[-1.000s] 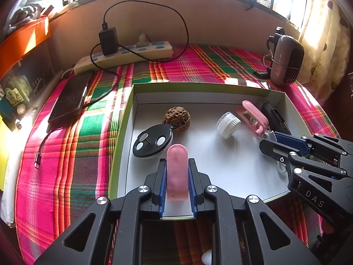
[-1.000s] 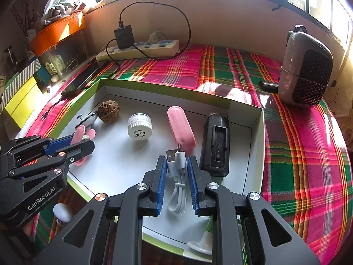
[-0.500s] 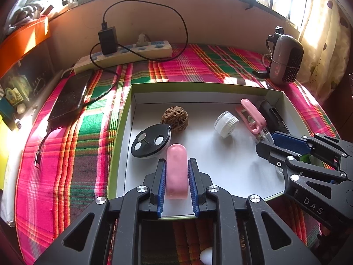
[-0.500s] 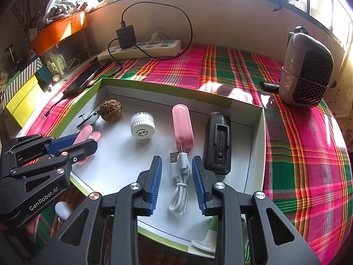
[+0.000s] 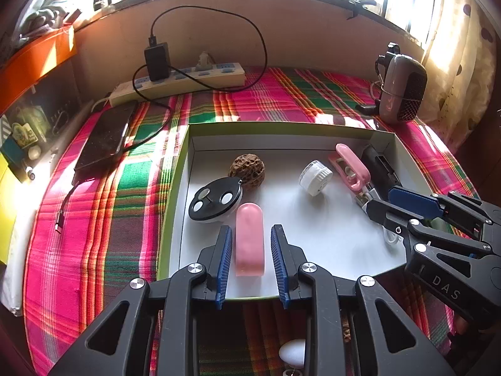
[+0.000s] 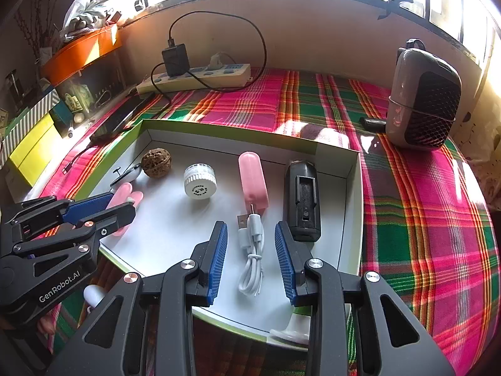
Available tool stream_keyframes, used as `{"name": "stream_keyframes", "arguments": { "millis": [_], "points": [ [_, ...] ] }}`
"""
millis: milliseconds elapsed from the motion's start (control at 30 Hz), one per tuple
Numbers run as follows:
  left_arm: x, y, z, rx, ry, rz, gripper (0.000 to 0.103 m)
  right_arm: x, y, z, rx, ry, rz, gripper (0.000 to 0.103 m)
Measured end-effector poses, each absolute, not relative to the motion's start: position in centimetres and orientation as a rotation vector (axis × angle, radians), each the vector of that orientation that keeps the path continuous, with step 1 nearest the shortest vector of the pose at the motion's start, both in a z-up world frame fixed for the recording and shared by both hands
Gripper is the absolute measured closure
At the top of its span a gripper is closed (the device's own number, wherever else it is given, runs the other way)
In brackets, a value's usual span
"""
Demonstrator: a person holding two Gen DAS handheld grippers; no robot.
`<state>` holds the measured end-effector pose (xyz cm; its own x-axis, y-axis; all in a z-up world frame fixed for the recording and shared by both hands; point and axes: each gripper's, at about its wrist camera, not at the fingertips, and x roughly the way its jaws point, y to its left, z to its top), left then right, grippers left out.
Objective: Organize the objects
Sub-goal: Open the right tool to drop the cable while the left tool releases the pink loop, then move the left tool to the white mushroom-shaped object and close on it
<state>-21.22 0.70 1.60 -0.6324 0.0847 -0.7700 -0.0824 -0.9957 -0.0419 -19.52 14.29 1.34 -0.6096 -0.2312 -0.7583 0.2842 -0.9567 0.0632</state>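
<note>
Plaid cloth (image 5: pixel 103 219) in pink and green covers the surface under a window, and on it a shallow white box (image 5: pixel 184 169) with a green rim is set. Seen from the left wrist, the left gripper (image 5: pixel 251 244) is spread and its jaws are opening; a pink cap (image 5: pixel 249 238) lies flat on the box floor between the blue pads, with a gap at each side, so nothing is pinched. Just beyond it a black round case (image 5: pixel 216 199) touches a walnut (image 5: pixel 247 167), and a white jar (image 5: pixel 315 177) stands further right. From the right wrist, the right gripper (image 6: pixel 250 250) is likewise spread, its jaws opening around a coiled white USB cable (image 6: pixel 252 250) that rests free on the floor beside a black battery holder (image 6: pixel 302 200) and a pink device (image 6: pixel 253 180). The release seems to be the step in hand; it would be done well if both grippers were lifted straight back, so that neither piece is dragged by a pad.
</note>
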Motion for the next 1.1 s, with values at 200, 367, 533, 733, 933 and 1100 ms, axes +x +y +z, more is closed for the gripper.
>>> {"name": "stream_keyframes", "arguments": {
  "millis": [200,367,533,733,933,1100],
  "points": [
    [-20.3,0.7,2.3,-1.274,-0.009,2.766,0.079,-18.6,14.4,1.9,1.182,0.078,-2.599,0.070],
    [-19.4,0.7,2.9,-1.247,-0.008,2.776,0.079,-17.8,14.4,2.4,1.160,0.080,-2.617,0.070],
    [-18.5,0.7,3.5,-1.227,-0.016,2.779,0.079,-16.9,14.8,3.0,1.141,0.067,-2.634,0.070],
    [-16.8,0.2,4.3,-1.196,-0.042,2.786,0.079,-15.4,15.1,3.8,1.101,0.056,-2.651,0.070],
    [-15.3,-0.9,4.3,-1.191,-0.087,2.808,0.078,-14.0,15.6,4.1,1.085,0.040,-2.664,0.070],
    [-14.2,-1.8,3.9,-1.209,-0.107,2.809,0.078,-12.8,15.9,4.3,1.062,0.061,-2.677,0.070]
  ]
}}
